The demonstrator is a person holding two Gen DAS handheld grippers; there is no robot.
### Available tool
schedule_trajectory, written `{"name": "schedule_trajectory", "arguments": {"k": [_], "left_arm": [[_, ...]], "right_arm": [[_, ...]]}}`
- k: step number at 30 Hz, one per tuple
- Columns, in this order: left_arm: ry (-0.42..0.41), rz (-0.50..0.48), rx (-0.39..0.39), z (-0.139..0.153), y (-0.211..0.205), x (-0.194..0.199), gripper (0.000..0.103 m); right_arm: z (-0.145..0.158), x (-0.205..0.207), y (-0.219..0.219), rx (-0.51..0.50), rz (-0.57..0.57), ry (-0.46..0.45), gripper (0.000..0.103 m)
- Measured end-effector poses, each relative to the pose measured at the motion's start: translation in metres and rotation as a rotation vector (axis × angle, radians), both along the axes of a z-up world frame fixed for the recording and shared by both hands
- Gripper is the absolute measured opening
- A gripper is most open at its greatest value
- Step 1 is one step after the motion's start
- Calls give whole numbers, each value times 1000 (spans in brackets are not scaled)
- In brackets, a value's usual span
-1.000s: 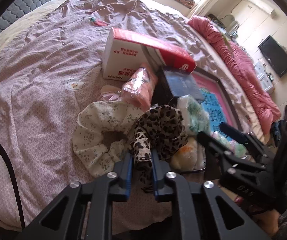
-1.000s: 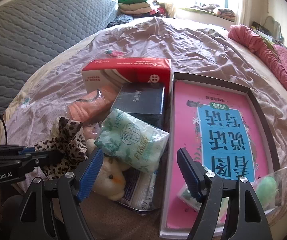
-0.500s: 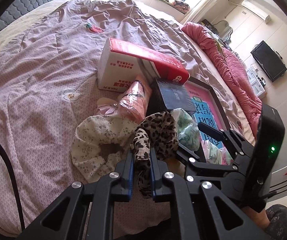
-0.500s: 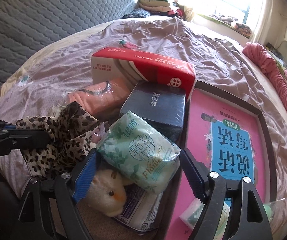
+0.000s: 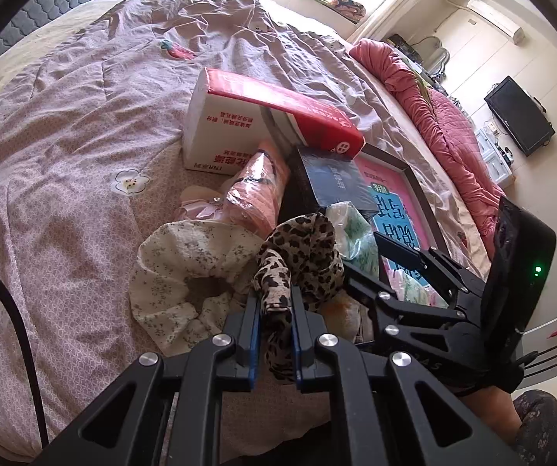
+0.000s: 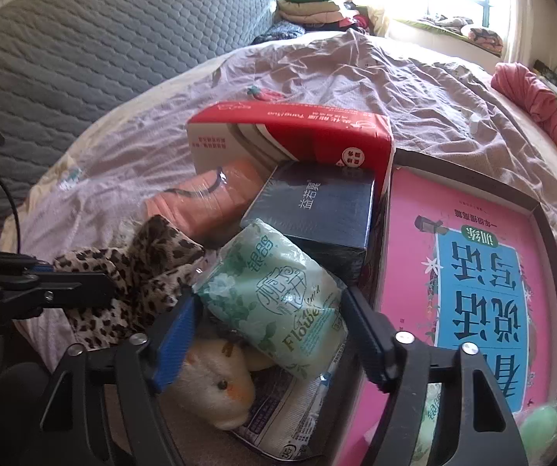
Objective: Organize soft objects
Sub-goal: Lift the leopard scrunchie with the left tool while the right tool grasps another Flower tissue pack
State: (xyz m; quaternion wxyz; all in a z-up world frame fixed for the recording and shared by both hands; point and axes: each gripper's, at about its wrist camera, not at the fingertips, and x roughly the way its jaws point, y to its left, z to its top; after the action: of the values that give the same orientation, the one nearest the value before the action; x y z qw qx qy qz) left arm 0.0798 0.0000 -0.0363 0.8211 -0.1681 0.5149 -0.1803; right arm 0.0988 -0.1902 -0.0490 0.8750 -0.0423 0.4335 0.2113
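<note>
My left gripper is shut on a leopard-print scrunchie, which also shows in the right wrist view. A cream floral scrunchie lies on the bed just left of it. My right gripper is open, its fingers on either side of a green tissue pack without closing on it. A plush chick lies under that pack. A wrapped orange cloth roll lies behind the leopard scrunchie.
A red and white tissue box, a dark blue box and a pink book in a dark tray crowd the pile. The mauve quilt spreads to the left. A pink blanket lies along the right bed edge.
My right gripper has moved forward, so its fingers now flank the green tissue pack. My left gripper still holds the leopard scrunchie and has shifted slightly forward.
</note>
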Motion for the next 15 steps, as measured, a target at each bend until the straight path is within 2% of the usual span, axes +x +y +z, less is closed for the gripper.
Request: {"name": "schedule_trajectory", "arguments": {"k": [4,6,9,13,15], "left_arm": [[-15,2,-7,5,1,-2,13],[-25,3,-9,9,1,-2,13],[-33,4,-11,14,0,-2,13],[-37,2,-9,18,-2,-2,13],[-35,0,-10,18,-3,-2,13]], "right_arm": [[7,-5,-7,54,-22,-2,63],[11,-7,-9,64,-28,-14,55],[13,-7,-8,67,-29,-17,53],[11,-8,-3,47,-11,-22,55],[10,-7,0,1,-8,-25,69]]}}
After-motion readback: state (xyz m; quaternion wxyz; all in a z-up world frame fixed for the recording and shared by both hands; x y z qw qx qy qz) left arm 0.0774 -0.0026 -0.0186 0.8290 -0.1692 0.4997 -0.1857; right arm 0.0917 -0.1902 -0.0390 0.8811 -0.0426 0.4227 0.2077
